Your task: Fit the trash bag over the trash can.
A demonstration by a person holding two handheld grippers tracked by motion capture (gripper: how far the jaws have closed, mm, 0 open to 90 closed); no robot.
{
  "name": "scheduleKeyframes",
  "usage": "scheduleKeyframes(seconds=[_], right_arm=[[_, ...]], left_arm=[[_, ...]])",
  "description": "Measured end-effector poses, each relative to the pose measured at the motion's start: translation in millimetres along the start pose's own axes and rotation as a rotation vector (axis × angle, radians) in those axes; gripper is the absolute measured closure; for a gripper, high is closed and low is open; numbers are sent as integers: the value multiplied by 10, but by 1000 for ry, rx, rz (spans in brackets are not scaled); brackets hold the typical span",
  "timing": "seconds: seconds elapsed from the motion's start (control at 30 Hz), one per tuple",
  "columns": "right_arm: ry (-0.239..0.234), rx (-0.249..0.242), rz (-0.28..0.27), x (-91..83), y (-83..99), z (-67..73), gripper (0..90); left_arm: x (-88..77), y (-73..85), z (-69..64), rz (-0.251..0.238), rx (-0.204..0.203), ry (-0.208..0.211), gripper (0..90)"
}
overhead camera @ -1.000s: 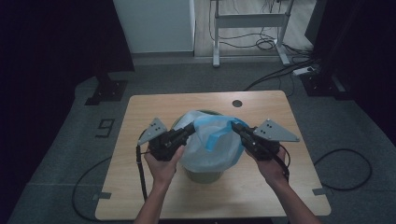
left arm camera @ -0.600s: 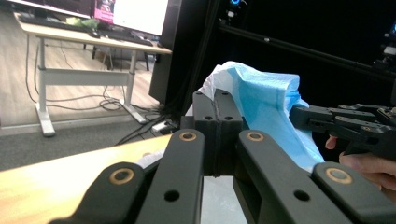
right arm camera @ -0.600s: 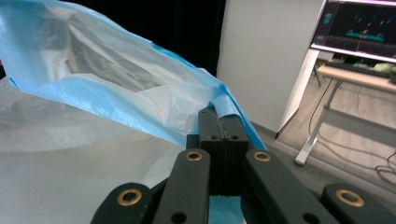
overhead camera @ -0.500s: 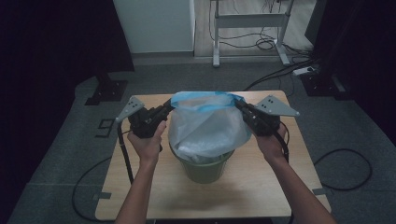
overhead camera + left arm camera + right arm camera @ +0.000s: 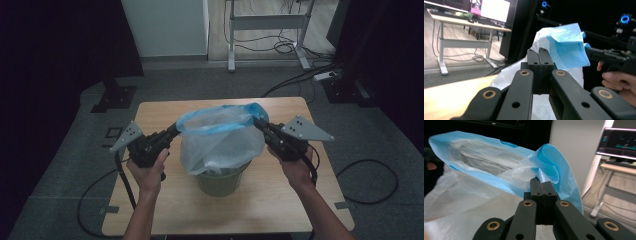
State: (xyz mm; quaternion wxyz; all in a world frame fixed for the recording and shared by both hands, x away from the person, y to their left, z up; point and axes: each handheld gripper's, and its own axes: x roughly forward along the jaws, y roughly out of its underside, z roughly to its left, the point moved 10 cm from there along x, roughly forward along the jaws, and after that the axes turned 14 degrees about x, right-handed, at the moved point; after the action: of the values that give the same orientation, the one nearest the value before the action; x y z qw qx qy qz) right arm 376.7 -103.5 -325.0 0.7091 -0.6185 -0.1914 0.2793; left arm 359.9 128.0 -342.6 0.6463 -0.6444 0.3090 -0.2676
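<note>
Shut hard on plastic at both ends: fingers (image 5: 534, 60) of the left gripper (image 5: 540, 50) pressed together on the blue hem of the bag (image 5: 566, 47), and the same with the right gripper (image 5: 541, 182), a fold of hem pinched between its tips.

Compared with a second ago, pulled apart: then bunched close over the bin (image 5: 220, 182) at centre frame, now drawn out to left and right of centre in the high view, with the bag's mouth stretched into a long open loop between them. Compared with half a second ago, brought slightly inward and lower in frame, so no longer quite as wide.

Probably means a mouth opened and ready to be settled around the bin's rim, or a liner being raised out of it; hard to say which from here. Bag's lower part hanging into the bin, bin standing at the middle of the counter (image 5: 280, 200).

Hidden: the bag's bottom, inside the bin. Unclear through the cloudy film whether anything lies inside. Far side of the bin's rim covered by plastic. Left part of the right gripper view too dark to read.
</note>
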Motion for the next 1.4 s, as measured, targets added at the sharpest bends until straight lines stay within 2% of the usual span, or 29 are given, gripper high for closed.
scheduleKeyframes(seconds=[0.03, 0.07, 0.17, 0.2, 0.23, 0.3, 0.33, 0.37, 0.4, 0.43, 0.47, 0.5, 0.57, 0.67, 0.97, 1.13, 1.2, 1.27, 1.3, 1.33, 1.37, 1.4], right_arm=[[-20, 14, 6, -68, 103, 51, 892], [-20, 14, 6, -68, 103, 51, 892], [-40, 27, 32, -122, 299, 102, 891], [-48, 37, 54, -127, 435, 114, 892], [-54, 53, 63, -133, 495, 120, 892], [-77, 91, 73, -168, 597, 150, 892], [-77, 91, 73, -168, 597, 150, 892], [-96, 106, 77, -230, 681, 188, 892], [-108, 117, 74, -266, 714, 209, 892], [-108, 117, 74, -266, 714, 209, 892], [-131, 148, 75, -332, 784, 259, 892], [-140, 157, 78, -363, 823, 288, 892], [-147, 157, 81, -394, 868, 316, 892], [-146, 145, 103, -460, 1069, 349, 892], [-132, 103, 153, -423, 1341, 363, 892], [-120, 102, 186, -368, 1466, 333, 892], [-101, 97, 205, -332, 1503, 306, 891], [-96, 87, 203, -324, 1487, 304, 891], [-93, 79, 201, -324, 1470, 305, 891], [-93, 79, 201, -324, 1470, 305, 891], [-86, 67, 201, -326, 1440, 306, 891], [-84, 63, 200, -326, 1425, 306, 891]], left_arm=[[-62, 125, -51, 14, -7, 9, 899], [-62, 125, -51, 14, -7, 9, 898], [-126, 311, -83, 43, -9, 9, 898], [-136, 367, -84, 51, -18, 13, 898], [-156, 467, -89, 59, -40, 23, 898], [-192, 553, -102, 66, -51, 36, 898], [-192, 553, -102, 66, -51, 36, 898], [-213, 586, -115, 65, -57, 47, 897], [-259, 637, -153, 57, -71, 69, 897], [-259, 637, -153, 57, -71, 69, 897], [-280, 663, -178, 57, -75, 77, 898], [-324, 732, -233, 69, -70, 88, 897], [-345, 767, -258, 72, -75, 91, 898], [-408, 903, -298, 84, -97, 99, 897], [-405, 1101, -292, 142, -107, 95, 896], [-369, 1205, -286, 173, -111, 91, 893], [-356, 1230, -289, 186, -101, 86, 838], [-365, 1213, -290, 184, -95, 78, 693], [-399, 1139, -308, 171, -76, 74, 652], [-399, 1139, -308, 171, -76, 74, 600], [-448, 1039, -321, 162, -44, 58, 532], [-474, 984, -332, 155, -30, 50, 491]])
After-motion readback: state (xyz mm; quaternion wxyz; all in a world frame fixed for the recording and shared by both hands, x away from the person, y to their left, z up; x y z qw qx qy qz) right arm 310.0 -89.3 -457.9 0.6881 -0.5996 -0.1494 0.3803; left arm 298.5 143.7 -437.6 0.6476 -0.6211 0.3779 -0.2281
